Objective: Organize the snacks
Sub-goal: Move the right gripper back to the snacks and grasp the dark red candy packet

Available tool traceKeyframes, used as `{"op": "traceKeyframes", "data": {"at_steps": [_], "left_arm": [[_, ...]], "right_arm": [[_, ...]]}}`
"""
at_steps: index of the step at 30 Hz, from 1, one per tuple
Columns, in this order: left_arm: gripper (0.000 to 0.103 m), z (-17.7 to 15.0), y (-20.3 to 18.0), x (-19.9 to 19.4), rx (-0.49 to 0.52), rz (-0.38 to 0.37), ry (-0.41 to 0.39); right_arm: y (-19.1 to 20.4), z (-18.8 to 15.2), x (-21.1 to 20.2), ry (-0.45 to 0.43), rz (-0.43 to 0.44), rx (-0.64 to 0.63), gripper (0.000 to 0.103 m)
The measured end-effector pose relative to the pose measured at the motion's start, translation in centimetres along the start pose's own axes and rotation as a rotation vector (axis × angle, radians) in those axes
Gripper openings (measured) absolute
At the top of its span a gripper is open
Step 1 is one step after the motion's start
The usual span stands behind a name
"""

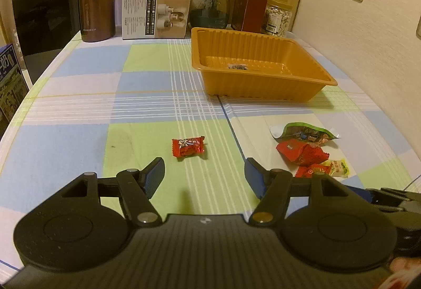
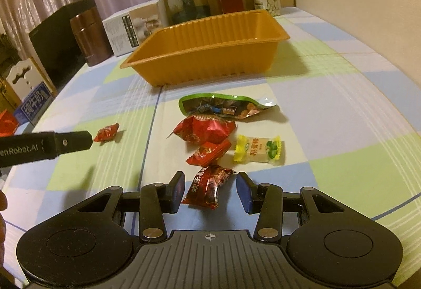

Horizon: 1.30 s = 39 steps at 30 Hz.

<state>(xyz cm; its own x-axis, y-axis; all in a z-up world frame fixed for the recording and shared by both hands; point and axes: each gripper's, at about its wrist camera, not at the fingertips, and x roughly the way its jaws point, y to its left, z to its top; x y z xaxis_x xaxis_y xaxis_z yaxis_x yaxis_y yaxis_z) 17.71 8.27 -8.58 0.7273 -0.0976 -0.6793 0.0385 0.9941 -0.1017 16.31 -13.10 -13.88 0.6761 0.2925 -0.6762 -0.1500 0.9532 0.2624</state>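
Beyond the orange tray (image 2: 200,52), toward the cameras, the snacks are spread on the checked surface (image 2: 329,94), and both tools are down among them. Right hand-held gripper (image 2: 209,190) sits low with its jaws apart, a dark red wrapped candy (image 2: 209,187) lying between the blue pads (image 2: 243,194) with a gap showing on each side, so nothing is clamped. Just past that candy, on the tray's side of it, come a smaller red candy (image 2: 208,153), a yellow-ended pale candy (image 2: 259,150) beside it, a crumpled red packet (image 2: 208,129) and then a green-edged pouch (image 2: 226,104), the pouch being the nearest of the cluster to the tray. Left hand-held gripper (image 1: 204,174) hovers with its jaws wide apart and empty, and a lone red candy (image 1: 188,147) lies just ahead of its fingertips, well clear of the tray and off to the tray's left. Inside the tray only a small dark label or wrapper (image 1: 238,67) shows on the floor; I cannot tell which. Behind the tray, along the back edge, stand a brown flask (image 1: 96,8), a white box (image 1: 155,14), a glass jar (image 1: 209,6), a dark red carton (image 1: 250,11) and a jar of nuts (image 1: 277,18).
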Motion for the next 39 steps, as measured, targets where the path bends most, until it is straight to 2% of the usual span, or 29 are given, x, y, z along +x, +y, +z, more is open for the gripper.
{"op": "traceKeyframes", "data": {"at_steps": [6,8,13,20,27,34,39], "left_arm": [[0.064,-0.1,0.0,0.3,0.0,0.003,0.009],[0.064,-0.1,0.0,0.3,0.001,0.003,0.011],[0.064,-0.2,0.0,0.5,0.002,0.004,0.016],[0.064,-0.2,0.1,0.8,0.012,0.01,0.019],[0.064,0.9,0.4,2.4,0.079,0.038,0.023],[0.059,1.7,0.8,4.9,0.104,0.031,0.042],[0.05,1.6,1.5,6.8,0.046,0.025,0.06]], "right_arm": [[0.9,-0.3,0.5,-0.005,-0.029,-0.062,0.044],[0.9,-0.3,0.6,-0.005,-0.042,-0.079,0.034],[0.9,-0.3,0.6,-0.002,-0.057,-0.096,0.026],[0.4,-0.2,-0.5,-0.018,-0.072,-0.082,0.025],[-0.3,0.8,-2.2,-0.103,-0.101,-0.073,0.025],[-0.9,1.1,-2.1,-0.099,-0.094,-0.046,0.025],[-1.1,1.2,-1.9,-0.095,-0.089,-0.031,0.025]]}}
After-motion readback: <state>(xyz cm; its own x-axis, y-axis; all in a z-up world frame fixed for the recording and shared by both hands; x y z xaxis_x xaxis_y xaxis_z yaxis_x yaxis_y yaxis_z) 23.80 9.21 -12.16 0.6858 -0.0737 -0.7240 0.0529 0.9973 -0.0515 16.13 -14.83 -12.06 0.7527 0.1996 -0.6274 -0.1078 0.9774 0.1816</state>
